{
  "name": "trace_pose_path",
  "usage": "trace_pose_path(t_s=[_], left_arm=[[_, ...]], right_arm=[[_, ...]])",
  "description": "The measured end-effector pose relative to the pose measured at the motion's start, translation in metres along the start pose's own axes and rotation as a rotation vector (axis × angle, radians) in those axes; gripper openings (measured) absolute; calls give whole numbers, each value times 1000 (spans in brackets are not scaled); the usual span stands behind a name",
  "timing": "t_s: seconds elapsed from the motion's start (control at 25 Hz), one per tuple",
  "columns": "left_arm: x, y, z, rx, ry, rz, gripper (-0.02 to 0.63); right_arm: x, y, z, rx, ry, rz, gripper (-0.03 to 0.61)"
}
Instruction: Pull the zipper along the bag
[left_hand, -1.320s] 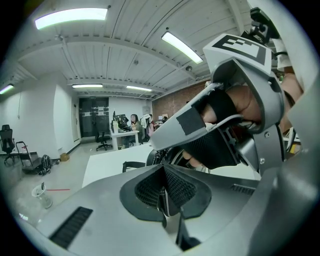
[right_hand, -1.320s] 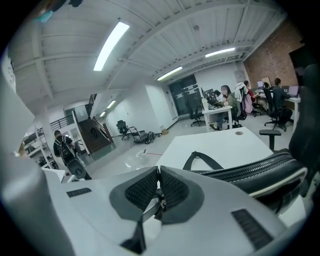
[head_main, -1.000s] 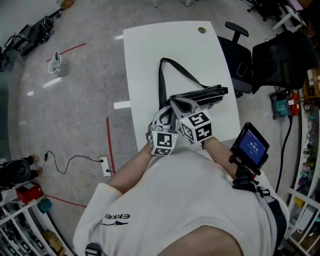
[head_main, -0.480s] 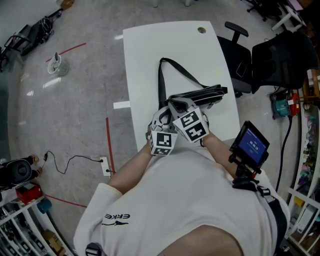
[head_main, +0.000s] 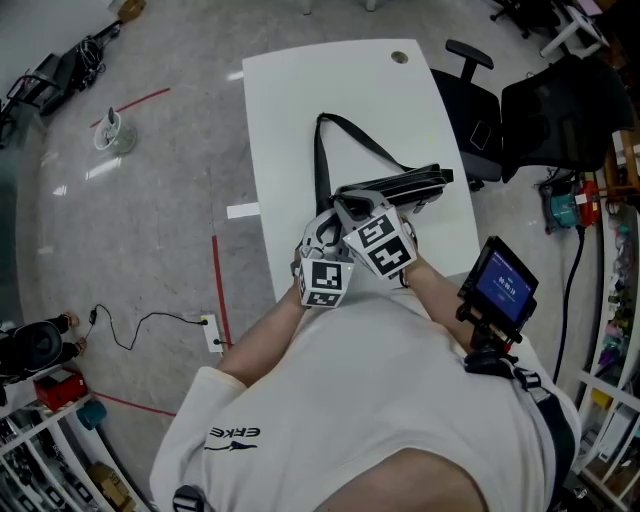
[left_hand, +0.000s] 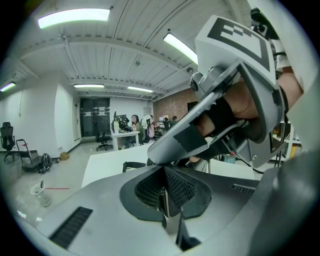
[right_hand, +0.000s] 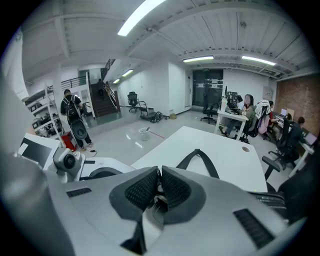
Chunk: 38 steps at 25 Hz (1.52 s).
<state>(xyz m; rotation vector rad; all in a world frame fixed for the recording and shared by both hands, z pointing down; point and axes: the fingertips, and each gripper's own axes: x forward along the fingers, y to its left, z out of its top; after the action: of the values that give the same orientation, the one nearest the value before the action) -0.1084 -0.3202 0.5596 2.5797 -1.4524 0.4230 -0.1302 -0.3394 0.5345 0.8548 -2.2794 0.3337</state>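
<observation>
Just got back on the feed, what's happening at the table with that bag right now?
A person stands at the white table working on a black bag with a gripper in each hand, both at the bag's near end. The right gripper is shut on a small metal piece, apparently the zipper pull. The left gripper is shut too, close beside it; what it pinches I cannot make out. The bag's strap lies on the table beyond.
</observation>
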Motion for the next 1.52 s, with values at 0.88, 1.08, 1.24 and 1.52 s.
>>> trace_pose_path(t_s=[0.88, 1.08, 1.24, 1.52], left_arm=[[-22, -1, -4, -25, -14, -18, 2], [-51, -7, -5, -64, -52, -17, 2], [-55, -11, 6, -68, -83, 1, 2], [-64, -31, 32, -57, -128, 78, 2]], right_arm=[[-26, -5, -2, 89, -89, -93, 74], [-52, 18, -20, 100, -102, -168, 74], [-70, 19, -29, 102, -129, -211, 74], [-107, 16, -46, 99, -176, -212, 55]])
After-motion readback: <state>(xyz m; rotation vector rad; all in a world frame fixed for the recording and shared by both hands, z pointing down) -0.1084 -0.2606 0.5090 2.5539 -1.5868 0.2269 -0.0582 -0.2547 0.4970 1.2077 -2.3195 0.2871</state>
